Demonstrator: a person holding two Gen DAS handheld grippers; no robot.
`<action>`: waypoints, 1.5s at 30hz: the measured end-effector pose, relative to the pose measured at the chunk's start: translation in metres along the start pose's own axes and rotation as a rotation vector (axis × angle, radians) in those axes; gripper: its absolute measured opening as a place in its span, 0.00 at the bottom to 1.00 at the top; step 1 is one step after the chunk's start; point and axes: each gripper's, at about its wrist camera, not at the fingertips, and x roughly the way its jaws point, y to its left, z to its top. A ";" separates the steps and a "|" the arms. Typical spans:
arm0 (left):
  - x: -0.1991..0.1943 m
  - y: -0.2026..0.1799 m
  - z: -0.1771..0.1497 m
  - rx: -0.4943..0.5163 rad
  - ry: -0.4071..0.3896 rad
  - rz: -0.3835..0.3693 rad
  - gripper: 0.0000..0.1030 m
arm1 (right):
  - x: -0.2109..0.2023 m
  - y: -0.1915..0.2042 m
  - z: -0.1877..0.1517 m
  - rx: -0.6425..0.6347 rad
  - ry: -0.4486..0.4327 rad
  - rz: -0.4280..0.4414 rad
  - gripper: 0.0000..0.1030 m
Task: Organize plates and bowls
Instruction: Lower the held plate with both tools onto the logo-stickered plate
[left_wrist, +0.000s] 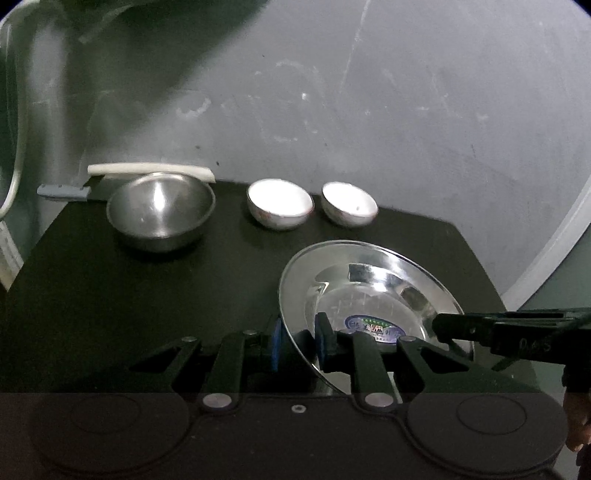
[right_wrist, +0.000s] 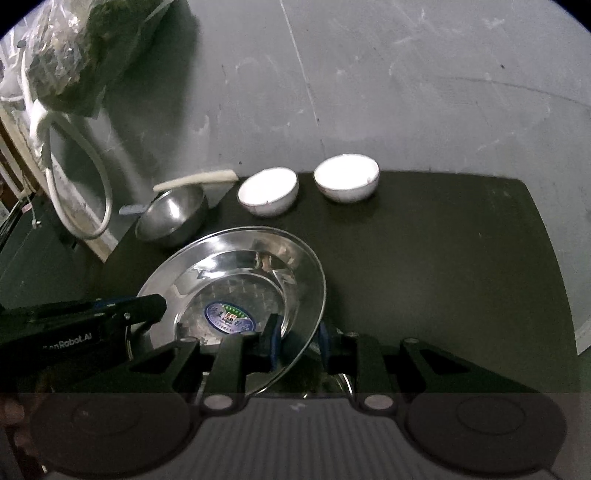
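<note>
Both grippers straddle the rim of the steel plate (left_wrist: 373, 284) on the black table (left_wrist: 92, 295); the left gripper (left_wrist: 300, 341) has its blue pads on either side of the plate's left edge, narrowly apart, while the right gripper (right_wrist: 298, 345) does likewise at the right edge (whether either pad actually presses the metal, I cannot tell); beyond the plate stand a steel bowl (left_wrist: 160, 212) and two white bowls (left_wrist: 279, 203) (left_wrist: 349, 208).

Dark surface (left_wrist: 110, 295) against a scuffed grey wall (left_wrist: 369, 110), white cutting board (left_wrist: 147, 170) at its back edge, grey-handled knife (left_wrist: 62, 191) beside it, white hose (right_wrist: 92, 166) looped at left.
</note>
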 end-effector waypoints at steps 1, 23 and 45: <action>-0.001 -0.002 -0.002 0.003 0.008 0.004 0.20 | -0.002 -0.002 -0.002 -0.001 0.007 0.003 0.24; -0.007 -0.040 -0.045 0.000 0.096 0.068 0.21 | -0.022 -0.032 -0.037 -0.049 0.099 0.043 0.25; -0.001 -0.043 -0.050 -0.014 0.130 0.131 0.24 | -0.016 -0.022 -0.037 -0.144 0.118 0.046 0.29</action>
